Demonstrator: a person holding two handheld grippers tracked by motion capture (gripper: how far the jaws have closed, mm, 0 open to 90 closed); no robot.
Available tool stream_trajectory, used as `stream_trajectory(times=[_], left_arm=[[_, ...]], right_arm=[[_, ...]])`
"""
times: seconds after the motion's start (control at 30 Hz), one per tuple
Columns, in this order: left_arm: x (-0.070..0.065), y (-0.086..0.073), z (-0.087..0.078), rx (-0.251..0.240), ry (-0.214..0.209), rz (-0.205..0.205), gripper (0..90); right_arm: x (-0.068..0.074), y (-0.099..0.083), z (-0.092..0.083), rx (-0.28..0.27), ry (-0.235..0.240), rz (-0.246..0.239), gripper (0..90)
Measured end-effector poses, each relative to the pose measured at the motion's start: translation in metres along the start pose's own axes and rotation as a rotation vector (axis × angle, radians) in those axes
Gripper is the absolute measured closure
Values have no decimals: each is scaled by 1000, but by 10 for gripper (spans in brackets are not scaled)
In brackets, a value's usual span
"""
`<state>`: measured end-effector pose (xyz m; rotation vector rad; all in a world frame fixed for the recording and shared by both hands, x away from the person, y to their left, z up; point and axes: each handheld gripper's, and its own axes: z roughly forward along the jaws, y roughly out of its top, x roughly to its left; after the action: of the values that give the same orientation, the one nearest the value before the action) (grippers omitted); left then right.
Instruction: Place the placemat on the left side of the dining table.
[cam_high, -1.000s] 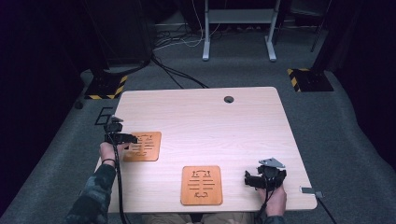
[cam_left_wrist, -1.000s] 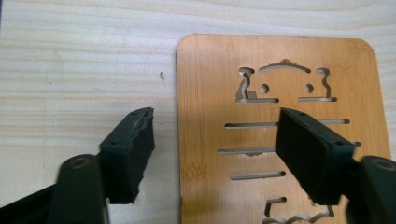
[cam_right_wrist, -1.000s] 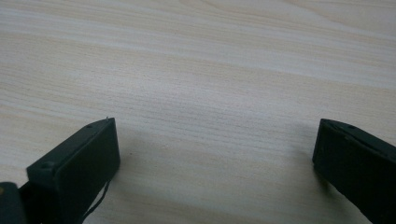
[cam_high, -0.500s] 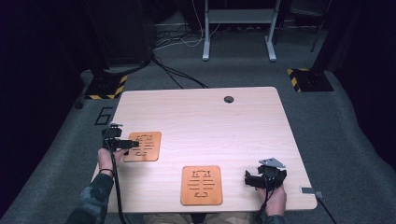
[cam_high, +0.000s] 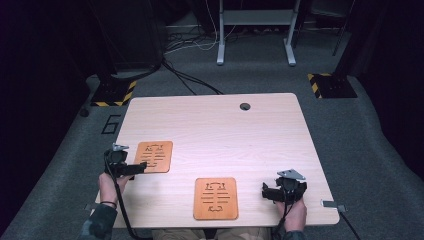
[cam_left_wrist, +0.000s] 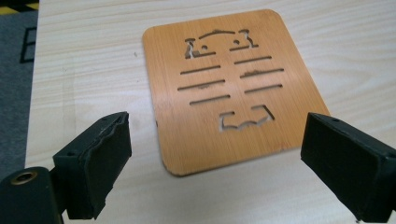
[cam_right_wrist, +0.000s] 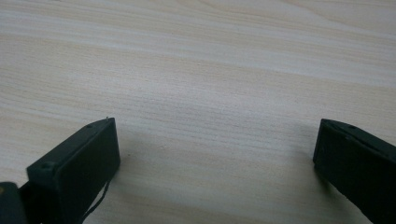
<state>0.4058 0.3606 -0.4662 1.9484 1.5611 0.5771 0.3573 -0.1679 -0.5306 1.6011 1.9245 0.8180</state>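
Note:
Two flat orange wooden mats with cut-out slots lie on the light wood table (cam_high: 225, 130). One mat (cam_high: 154, 156) (cam_left_wrist: 229, 84) sits near the left edge, the other mat (cam_high: 216, 198) by the front edge. My left gripper (cam_high: 141, 167) (cam_left_wrist: 217, 158) hovers open just at the near corner of the left mat, with nothing between its jaws. To the right of the front mat, my right gripper (cam_high: 265, 191) (cam_right_wrist: 215, 168) rests open over bare wood, its jaws wide apart.
A round cable hole (cam_high: 245, 106) sits near the table's far edge. Grey carpet surrounds the table, with cables (cam_high: 190, 80) and a desk frame (cam_high: 255, 30) behind. Black-and-yellow striped bases (cam_high: 114, 94) stand at the back left and right.
My left gripper has drawn back toward the person and down the left edge, now facing the left mat's near corner. The right gripper has stayed put.

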Motion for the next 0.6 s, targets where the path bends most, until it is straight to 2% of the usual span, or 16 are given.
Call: stream_trajectory(times=[0.1, 0.2, 0.4, 0.53, 0.6], left_arm=[[-5, -12, -6, -25, 18, 15, 73], [-8, -25, -11, -29, 39, 31, 70], [-6, -54, -13, -20, 58, 22, 68], [-1, -73, -9, -30, 75, 6, 68], [1, -81, -6, -18, 79, 6, 66]], right_arm=[[0, 0, 0, 1, -1, 5, 0], [0, 0, 0, 1, -2, 5, 0], [1, 0, 0, 0, -4, 7, 0], [1, 0, 0, 0, -4, 7, 0], [1, 0, 0, 0, -4, 7, 0]])
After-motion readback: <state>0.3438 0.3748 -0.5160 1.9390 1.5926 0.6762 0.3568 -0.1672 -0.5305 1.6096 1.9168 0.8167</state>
